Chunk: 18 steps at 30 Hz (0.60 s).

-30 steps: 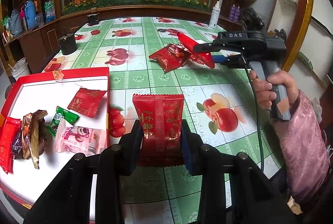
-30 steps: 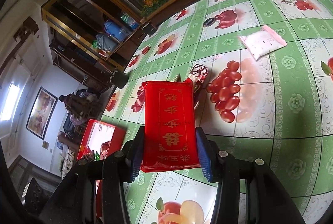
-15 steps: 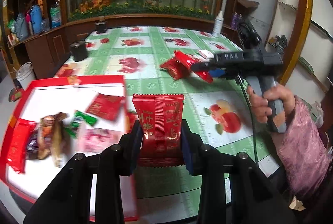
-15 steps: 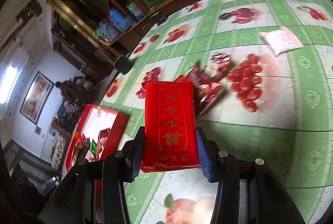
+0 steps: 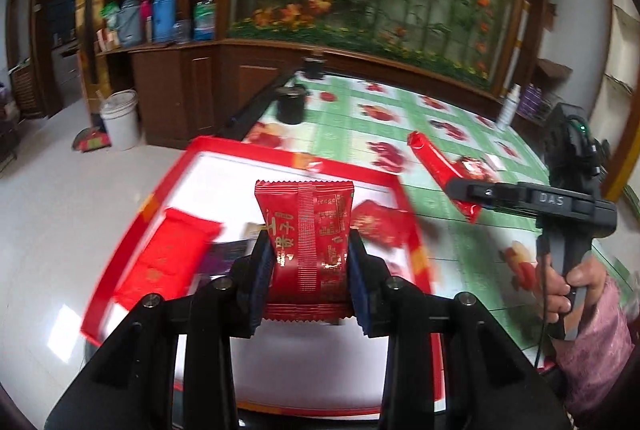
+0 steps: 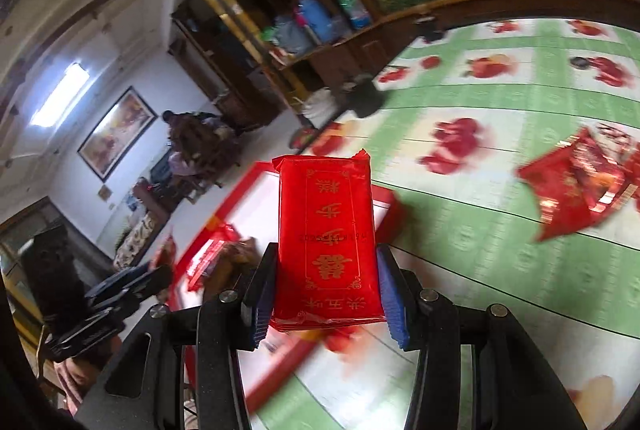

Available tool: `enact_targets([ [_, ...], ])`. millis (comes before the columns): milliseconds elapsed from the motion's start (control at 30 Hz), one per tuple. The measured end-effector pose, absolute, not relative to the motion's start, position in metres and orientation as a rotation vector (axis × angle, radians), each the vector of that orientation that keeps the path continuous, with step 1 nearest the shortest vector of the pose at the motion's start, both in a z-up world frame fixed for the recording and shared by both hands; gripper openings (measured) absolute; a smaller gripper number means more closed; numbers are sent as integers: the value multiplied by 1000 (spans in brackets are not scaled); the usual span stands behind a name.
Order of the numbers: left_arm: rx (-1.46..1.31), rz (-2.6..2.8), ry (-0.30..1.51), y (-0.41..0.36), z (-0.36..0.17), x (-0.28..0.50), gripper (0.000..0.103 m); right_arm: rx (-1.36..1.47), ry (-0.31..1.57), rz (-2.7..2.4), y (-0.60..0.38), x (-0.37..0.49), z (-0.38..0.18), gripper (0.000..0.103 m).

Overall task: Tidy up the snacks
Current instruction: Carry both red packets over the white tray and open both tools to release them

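My left gripper (image 5: pixel 309 272) is shut on a red snack packet with a ribbed seam (image 5: pixel 306 242) and holds it above the red-rimmed white tray (image 5: pixel 288 160). The tray holds a flat red packet (image 5: pixel 168 260) and another red packet (image 5: pixel 380 228). My right gripper (image 6: pixel 325 300) is shut on a flat red packet with gold characters (image 6: pixel 326 230), held above the tray's right edge (image 6: pixel 386 196). In the left wrist view the right gripper (image 5: pixel 452 186) carries that packet (image 5: pixel 434 160) to the right of the tray.
The table has a green cloth with fruit prints (image 6: pixel 480 230). Crumpled red packets (image 6: pixel 576 186) lie on it to the right. A black cup (image 5: pixel 291 105) stands at the far left corner. A white bottle (image 5: pixel 507 106) stands at the back right. A white bucket (image 5: pixel 119 118) is on the floor.
Both grippers have swung left with their packets. The left one now hangs over the tray, and the right one has moved from the loose packets to the tray's edge.
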<state>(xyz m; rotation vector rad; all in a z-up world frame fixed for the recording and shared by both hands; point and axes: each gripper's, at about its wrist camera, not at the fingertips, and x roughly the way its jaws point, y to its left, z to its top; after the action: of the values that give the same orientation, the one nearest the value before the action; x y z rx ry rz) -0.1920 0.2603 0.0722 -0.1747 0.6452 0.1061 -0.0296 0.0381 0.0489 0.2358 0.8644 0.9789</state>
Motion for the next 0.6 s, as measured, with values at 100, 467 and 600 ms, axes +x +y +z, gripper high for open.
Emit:
enact_targets([
  [100,-194,127,659,272,65,-192,33,240,896,995,61,-27,43,47],
  [467,-186,150,695,289,56,-175,33,99,912,1071,139,-51,33,47],
  [600,-192,165,718,302,55,-159,33,11,867,1088,147,-68,33,47],
])
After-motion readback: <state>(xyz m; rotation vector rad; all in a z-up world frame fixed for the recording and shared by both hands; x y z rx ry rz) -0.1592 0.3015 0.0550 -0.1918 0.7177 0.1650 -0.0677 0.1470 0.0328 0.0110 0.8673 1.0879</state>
